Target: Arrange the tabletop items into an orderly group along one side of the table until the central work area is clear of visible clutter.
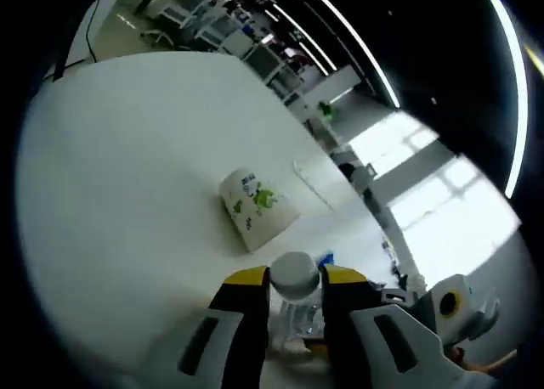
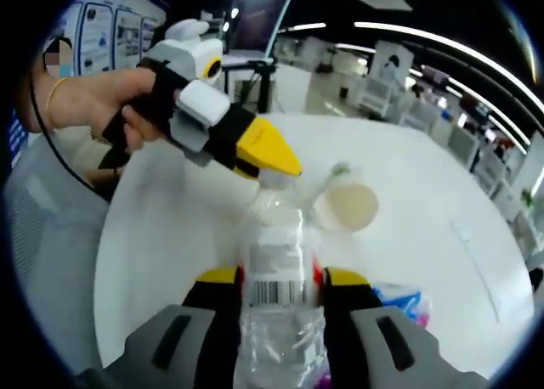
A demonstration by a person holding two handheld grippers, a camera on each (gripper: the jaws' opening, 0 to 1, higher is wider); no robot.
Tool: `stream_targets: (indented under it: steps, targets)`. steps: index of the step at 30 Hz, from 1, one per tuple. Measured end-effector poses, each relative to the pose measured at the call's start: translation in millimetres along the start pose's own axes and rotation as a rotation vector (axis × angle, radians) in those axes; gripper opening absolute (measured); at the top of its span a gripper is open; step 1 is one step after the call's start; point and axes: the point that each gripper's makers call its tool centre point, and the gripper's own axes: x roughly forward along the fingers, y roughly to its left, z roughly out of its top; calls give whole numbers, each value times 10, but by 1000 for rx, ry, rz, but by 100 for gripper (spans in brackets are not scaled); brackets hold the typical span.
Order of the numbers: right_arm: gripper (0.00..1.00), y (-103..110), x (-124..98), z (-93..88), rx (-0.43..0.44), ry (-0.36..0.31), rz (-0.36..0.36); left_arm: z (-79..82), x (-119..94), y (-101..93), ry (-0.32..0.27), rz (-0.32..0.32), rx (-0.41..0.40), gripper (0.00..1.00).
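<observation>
While the clear plastic bottle (image 2: 279, 304) is clamped by both grippers, left gripper (image 1: 295, 297) and right gripper (image 2: 279, 280), a paper cup (image 1: 257, 207) is seen lying ahead on the round white table (image 1: 127, 168) in an office.

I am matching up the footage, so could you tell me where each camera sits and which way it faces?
Left gripper view: rides the left gripper, looking along its jaws, which are shut on the bottle cap, across the white table to a tipped paper cup.
Right gripper view: rides the right gripper, clamping the clear bottle; a hand holds the other gripper.
Shared: the bottle, cup and table.
</observation>
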Motion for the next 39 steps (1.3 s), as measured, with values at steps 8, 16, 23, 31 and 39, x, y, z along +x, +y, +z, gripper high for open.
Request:
stream_targets:
  steps: [8,16,23,31,39]
  targets:
    - [33,87,-16,88,-3,-54,5,46,-160,-80,-5,26,83,21]
    - [33,186,-21,218,-7,-122,31,127,-355,-198,-32,66,188,21]
    - [33,262,-38,345,45,-207,63,238,-500,-431,-53,57,310,20]
    - [33,374,-48,441,85,-273,123,225,-601,-613,-61,96,462,19]
    - [33,447,-39,509,88,-330,193,167,-680,-782,-74,128,666,19]
